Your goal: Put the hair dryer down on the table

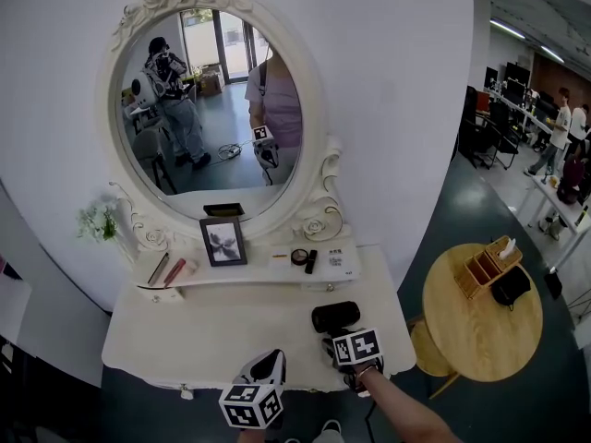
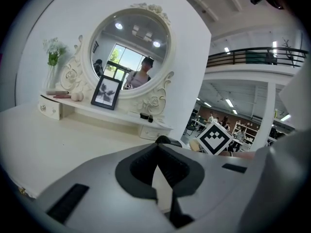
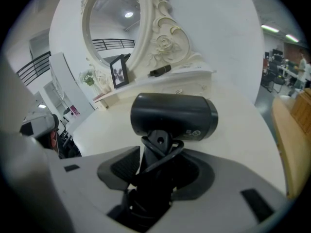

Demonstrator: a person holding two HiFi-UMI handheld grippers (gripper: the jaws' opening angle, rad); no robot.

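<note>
Scene was bright, evenly lit. Ceiling strip lights (image 1: 506, 28) glowed at upper right of head view. Daylit window and lamp spots showed as reflections in mirror (image 2: 130, 52). Shadows were soft, with faint band under shelf (image 1: 240, 280). Strong fisheye bend warped edges in all views. Dark vignette ringed both gripper views. Nearest foreground was soft, out of focus. Hair dryer (image 3: 174, 116) was sharp, with dull sheen on top.

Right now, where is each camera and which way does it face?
Head view: on the head, steeply down onto the dressing table; left tongs, right tongs, a forearm show.
Left gripper view: on the left tongs, towards the mirror; jaws shut, empty.
Right gripper view: on the right tongs, towards the mirror; jaws clamp the hair dryer.
Shared by all: the picture frame.
</note>
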